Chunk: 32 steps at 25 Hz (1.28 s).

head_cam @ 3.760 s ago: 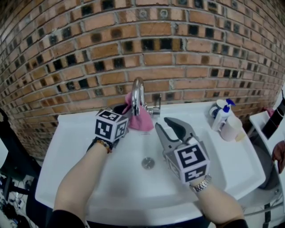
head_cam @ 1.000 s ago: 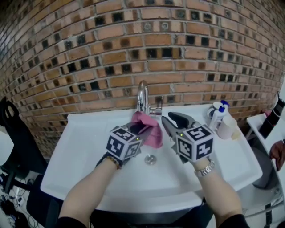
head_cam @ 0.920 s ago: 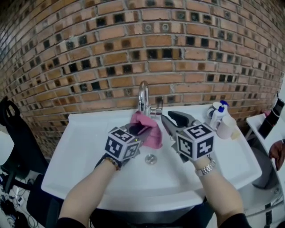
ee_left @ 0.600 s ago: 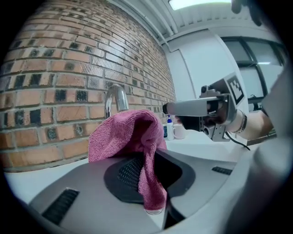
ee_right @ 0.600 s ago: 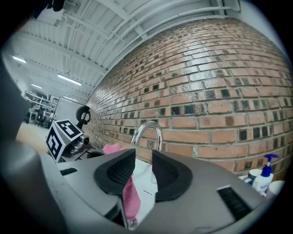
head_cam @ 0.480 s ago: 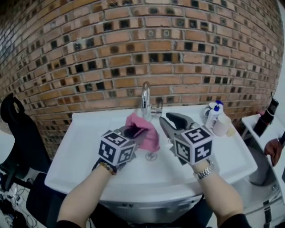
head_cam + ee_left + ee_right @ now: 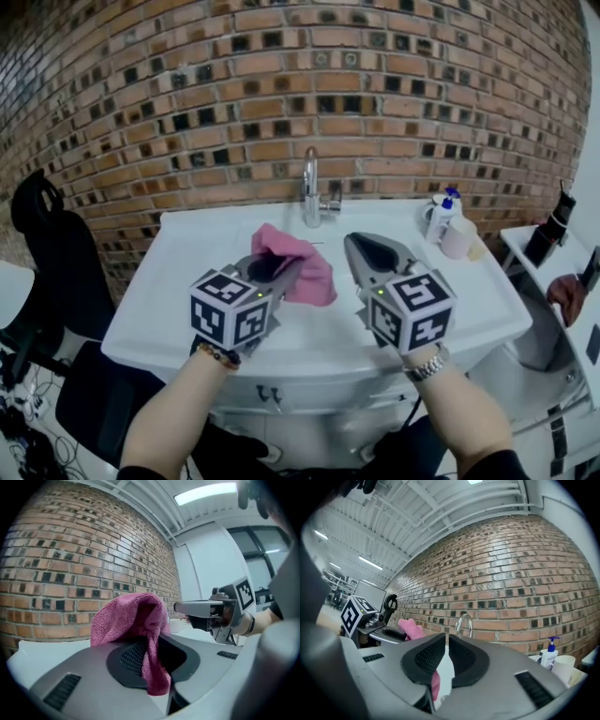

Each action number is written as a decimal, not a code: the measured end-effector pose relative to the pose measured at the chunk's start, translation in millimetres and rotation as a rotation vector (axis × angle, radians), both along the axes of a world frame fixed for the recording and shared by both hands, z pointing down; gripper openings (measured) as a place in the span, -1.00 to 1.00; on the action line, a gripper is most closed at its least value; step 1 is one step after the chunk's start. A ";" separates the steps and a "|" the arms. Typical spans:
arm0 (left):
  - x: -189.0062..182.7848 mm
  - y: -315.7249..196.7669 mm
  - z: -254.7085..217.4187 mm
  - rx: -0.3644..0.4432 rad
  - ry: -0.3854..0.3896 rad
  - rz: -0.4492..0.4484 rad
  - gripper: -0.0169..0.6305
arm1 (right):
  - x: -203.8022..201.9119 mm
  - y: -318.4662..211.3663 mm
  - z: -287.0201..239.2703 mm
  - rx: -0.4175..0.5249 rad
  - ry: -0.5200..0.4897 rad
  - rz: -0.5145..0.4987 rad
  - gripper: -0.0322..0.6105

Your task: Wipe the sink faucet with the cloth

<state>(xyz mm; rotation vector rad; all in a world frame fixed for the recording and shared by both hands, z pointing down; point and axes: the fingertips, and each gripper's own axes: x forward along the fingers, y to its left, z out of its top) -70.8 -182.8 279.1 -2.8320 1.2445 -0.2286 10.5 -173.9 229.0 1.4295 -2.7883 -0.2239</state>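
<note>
Left gripper [image 7: 274, 270]: its jaws are pinching a fold of the pink cloth [image 7: 302, 272], which bunches up over the tips and hangs down between the pads.
Cloth's place: up in the air over the white sink [image 7: 178, 253], in front of the faucet [image 7: 310, 187] and well apart from it.
Right gripper [image 7: 364, 244]: just beside the cloth, not touching it. Its jaws are closing, with only a thin slit left and nothing between them.
Faucet: upright chrome spout at the back rim, against the brick wall [image 7: 187, 103].
Sink surface, right end: 1 pump bottle [image 7: 439, 217] beside 1 pale cup [image 7: 458, 240].
</note>
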 end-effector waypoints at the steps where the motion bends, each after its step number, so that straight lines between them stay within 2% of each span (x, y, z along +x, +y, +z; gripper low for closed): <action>1: -0.8 9.0 -2.5 0.008 0.004 -0.002 -0.77 | 0.5 9.2 -1.2 0.007 -0.002 0.005 -0.80; 18: -5.0 157.5 -25.8 0.108 0.033 0.000 -0.77 | -2.4 163.5 -3.5 0.077 -0.008 0.034 -0.86; 32: -9.4 270.6 -20.6 0.119 0.017 0.020 -0.77 | -19.9 280.5 6.1 0.106 0.030 -0.002 -0.87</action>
